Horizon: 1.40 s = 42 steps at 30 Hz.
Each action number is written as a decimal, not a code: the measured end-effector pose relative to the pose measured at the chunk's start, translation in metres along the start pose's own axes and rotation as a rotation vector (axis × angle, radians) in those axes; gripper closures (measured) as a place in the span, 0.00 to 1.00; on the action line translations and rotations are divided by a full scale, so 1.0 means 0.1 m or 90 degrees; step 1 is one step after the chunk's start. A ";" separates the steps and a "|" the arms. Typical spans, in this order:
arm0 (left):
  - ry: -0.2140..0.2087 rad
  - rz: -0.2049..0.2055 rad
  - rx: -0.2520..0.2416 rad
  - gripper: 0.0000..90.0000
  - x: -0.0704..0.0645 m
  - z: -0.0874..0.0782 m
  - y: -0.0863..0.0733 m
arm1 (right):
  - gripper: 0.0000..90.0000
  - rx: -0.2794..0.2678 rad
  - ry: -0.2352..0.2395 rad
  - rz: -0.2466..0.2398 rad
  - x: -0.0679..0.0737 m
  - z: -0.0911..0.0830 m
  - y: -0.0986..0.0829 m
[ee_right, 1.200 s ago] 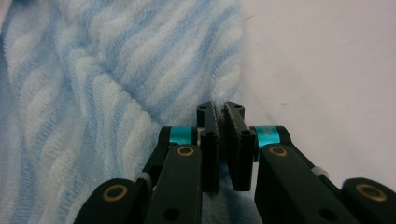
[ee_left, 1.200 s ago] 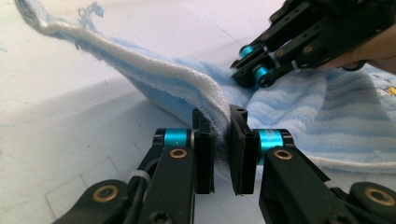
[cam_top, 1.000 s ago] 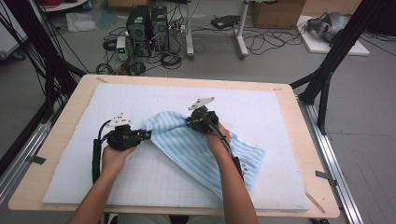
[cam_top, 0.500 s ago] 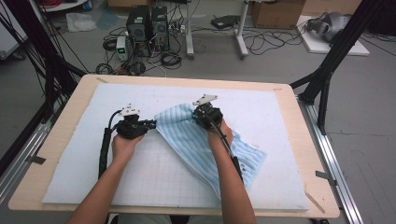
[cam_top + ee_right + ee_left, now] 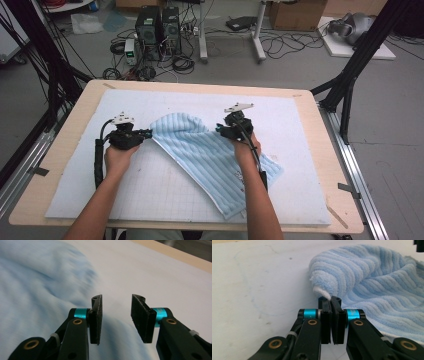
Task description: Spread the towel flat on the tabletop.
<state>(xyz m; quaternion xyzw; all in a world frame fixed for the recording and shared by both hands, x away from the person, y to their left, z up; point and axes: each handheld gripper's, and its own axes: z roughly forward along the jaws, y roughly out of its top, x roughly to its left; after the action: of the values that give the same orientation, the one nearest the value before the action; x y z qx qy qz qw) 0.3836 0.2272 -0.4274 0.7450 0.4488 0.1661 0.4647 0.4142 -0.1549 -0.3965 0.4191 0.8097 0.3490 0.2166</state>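
So the setup is a light wooden tabletop [image 5: 65, 165] with a pale gridded mat [image 5: 165, 185] laid over most of it. Behind that, at 12 o'clock, is grey floor with a heap of cables [image 5: 175, 62] and a couple of black boxes [image 5: 160, 25].

The left tool [image 5: 148, 133] has its jaws pressed together on a corner of the blue towel [image 5: 210, 155]. In the left gripper view the white hem [image 5: 322, 292] of that corner sits right in the pinch, with the cloth curling up and over it toward 1 o'clock.

The right tool [image 5: 220, 131] is spread wide with nothing in it. In the right gripper view the mat shows through the gap, and the towel [image 5: 37, 282], which is blurry, lies under the jaw at 9 o'clock. I can't tell if it's touching the cloth.

No readable writing anywhere; the only markings I can make out are teal bands on the jaws.

The towel is light blue, ribbed in stripes, with a white edge. It's humped up between the two tools and trails flat toward 5 o'clock, down by the right forearm [image 5: 260, 200].
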 end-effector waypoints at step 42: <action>-0.006 -0.013 -0.043 0.80 0.05 -0.07 -0.07 | 0.55 -0.076 0.168 -0.031 -0.02 -0.09 -0.18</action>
<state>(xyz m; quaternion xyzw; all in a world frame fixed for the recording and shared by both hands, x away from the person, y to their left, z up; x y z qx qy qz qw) 0.3781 0.2363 -0.4311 0.7251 0.4484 0.1729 0.4932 0.3994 -0.1672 -0.4038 0.3361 0.8189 0.4433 0.1414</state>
